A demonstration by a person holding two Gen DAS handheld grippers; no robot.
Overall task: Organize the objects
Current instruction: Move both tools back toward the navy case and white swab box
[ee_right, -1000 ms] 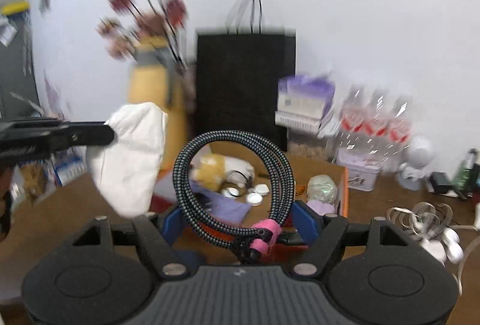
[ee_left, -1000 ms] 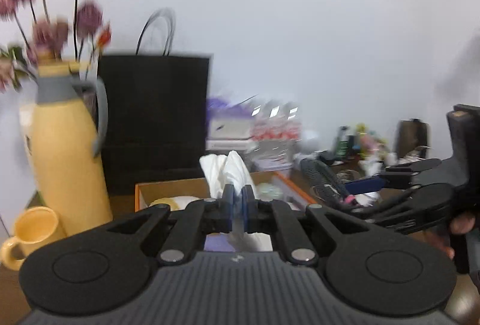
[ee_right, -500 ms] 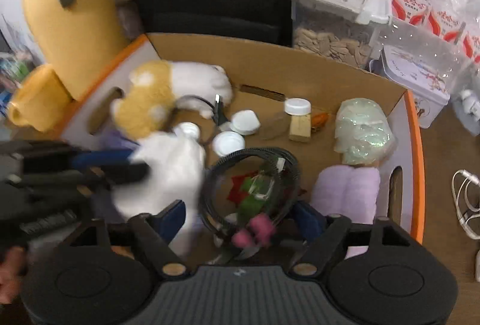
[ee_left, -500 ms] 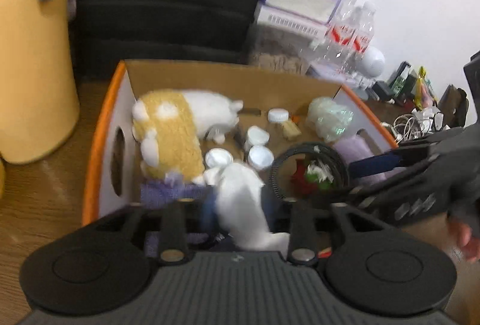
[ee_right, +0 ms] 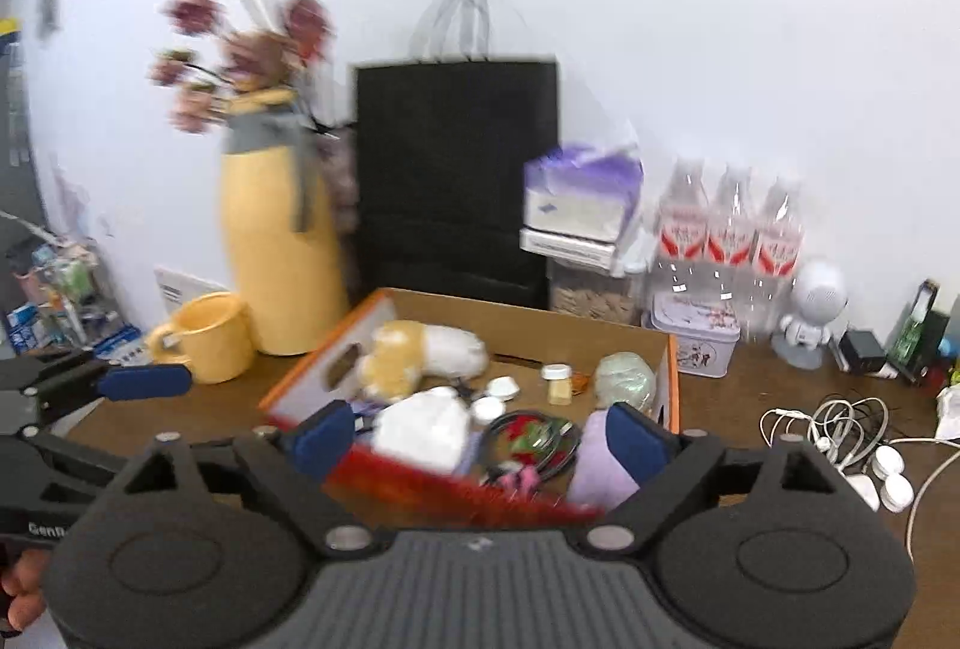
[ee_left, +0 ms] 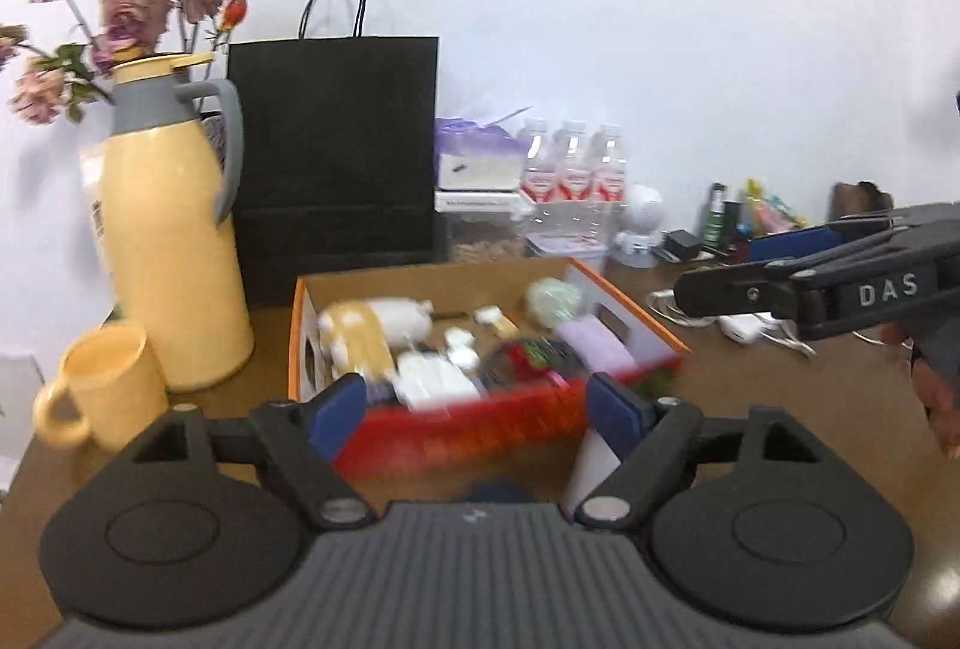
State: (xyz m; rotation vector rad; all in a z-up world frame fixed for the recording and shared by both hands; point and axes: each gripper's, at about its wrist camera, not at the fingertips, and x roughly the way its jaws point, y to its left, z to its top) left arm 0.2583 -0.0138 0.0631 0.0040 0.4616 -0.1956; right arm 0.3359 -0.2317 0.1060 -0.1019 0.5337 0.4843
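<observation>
1. Inside the cardboard box the white tissue wad and coiled black cable are lying side by side — both look light, the wad soft and crushable, the cable springy; its pink tie end is probably the surest hold.
2. Left gripper and right gripper are both opening — nothing is sitting between their jaws.
</observation>
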